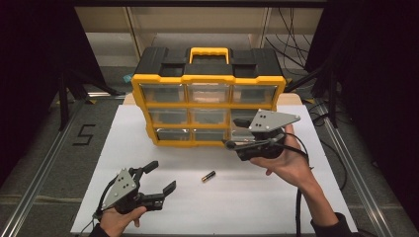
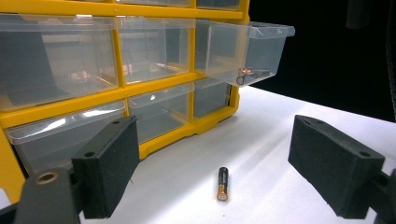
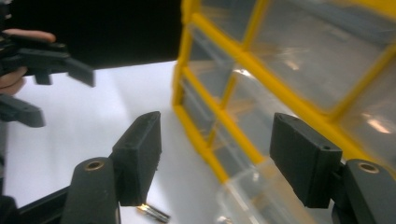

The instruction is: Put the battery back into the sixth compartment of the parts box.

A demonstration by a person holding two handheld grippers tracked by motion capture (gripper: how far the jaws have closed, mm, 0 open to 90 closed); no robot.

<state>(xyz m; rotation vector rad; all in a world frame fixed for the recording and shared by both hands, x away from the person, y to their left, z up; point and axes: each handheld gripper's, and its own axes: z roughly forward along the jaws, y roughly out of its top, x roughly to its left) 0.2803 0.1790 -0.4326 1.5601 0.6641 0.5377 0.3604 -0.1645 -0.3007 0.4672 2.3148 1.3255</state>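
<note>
The yellow organizer [image 3: 289, 88] is motion-blurred in the right gripper view, and a battery [image 3: 154, 213] lies half hidden there.

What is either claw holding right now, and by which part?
Nothing. The left claw and the right claw both stand open and empty; the battery lies loose on the table.

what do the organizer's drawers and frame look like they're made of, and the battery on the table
Drawers: clear, glossy plastic by the look; you see through them and they catch glare. Organizer frame: opaque yellow moulded plastic with a slight sheen, black on top. Battery: likely a metal can in a black and copper-coloured wrap, with a shiny end cap. It lies on a matte white table.
</note>
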